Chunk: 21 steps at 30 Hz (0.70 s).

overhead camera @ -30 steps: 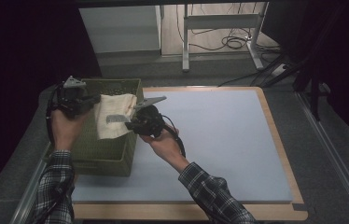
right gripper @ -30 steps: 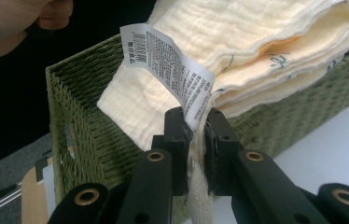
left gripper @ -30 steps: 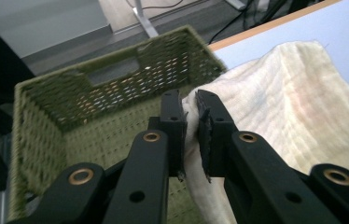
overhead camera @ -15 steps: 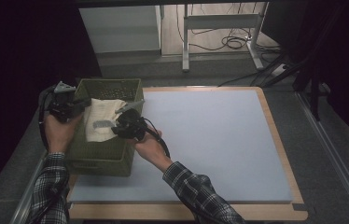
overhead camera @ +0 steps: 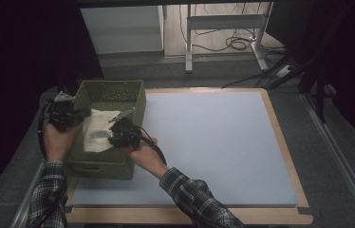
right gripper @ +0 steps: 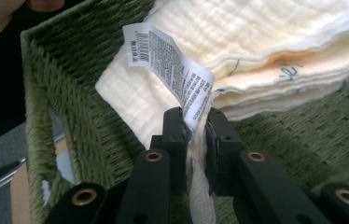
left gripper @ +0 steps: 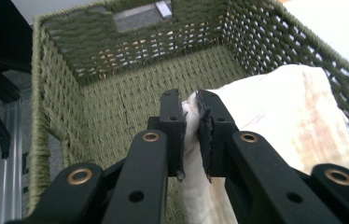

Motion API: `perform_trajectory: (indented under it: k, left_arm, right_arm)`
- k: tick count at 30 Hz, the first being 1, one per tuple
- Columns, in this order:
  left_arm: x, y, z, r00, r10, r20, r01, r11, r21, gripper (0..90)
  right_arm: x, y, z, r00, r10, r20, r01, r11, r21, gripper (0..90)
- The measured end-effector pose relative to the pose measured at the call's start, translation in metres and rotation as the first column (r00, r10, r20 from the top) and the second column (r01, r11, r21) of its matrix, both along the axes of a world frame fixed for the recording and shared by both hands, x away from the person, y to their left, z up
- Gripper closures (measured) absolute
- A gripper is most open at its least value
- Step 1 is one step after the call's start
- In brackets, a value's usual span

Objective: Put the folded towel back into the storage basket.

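Note:
A folded cream cloth [overhead camera: 97,130] hangs inside the green woven basket [overhead camera: 135,92] at the table's left. My left gripper [overhead camera: 81,114] is shut on one edge of the cloth [left gripper: 275,116], its pads [left gripper: 175,116] pinching the fabric over the basket's floor. My right gripper [overhead camera: 114,135] is shut on the opposite edge of the cloth [right gripper: 256,42], where a white care label [right gripper: 172,60] sticks up beside the pads [right gripper: 219,135]. The cloth's folded layers show orange and dark markings. Both grippers sit within the basket's opening.
The basket's walls [left gripper: 56,93] rise close around both grippers, with a handle cut-out [left gripper: 137,14] in the far wall. A pale blue mat [overhead camera: 213,137] covers the wooden table to the right. A metal frame and cables [overhead camera: 235,42] lie on the floor beyond.
Both hands have moved down and to the left with the cloth, lowering it from above the basket's rim into the basket. Both grips stay the same.

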<state>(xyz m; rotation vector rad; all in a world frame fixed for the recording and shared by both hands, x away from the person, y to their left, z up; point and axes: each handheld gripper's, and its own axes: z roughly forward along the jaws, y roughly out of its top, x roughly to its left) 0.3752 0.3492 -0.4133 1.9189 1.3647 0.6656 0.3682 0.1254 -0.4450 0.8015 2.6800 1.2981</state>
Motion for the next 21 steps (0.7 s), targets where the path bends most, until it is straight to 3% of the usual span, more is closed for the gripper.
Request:
perform_trajectory:
  k: [16,20,21]
  left_arm:
    - [0.007,-0.008,-0.023,0.9962,-0.018,-0.086,0.021,0.9990,0.040,80.3]
    - [0.010,-0.009,-0.027,0.9946,-0.009,-0.103,0.013,0.9991,0.040,76.4]
    - [0.010,-0.009,-0.028,0.9953,-0.001,-0.097,0.005,0.9993,0.038,70.0]
  right_arm:
    - [-0.006,0.007,-0.009,0.9986,-0.022,-0.049,0.019,0.998,-0.062,78.4]
    - [-0.006,0.009,-0.009,0.9990,-0.018,-0.041,0.014,0.996,-0.087,66.8]
    - [-0.004,0.008,-0.009,0.9986,-0.016,-0.050,0.012,0.997,-0.079,65.2]
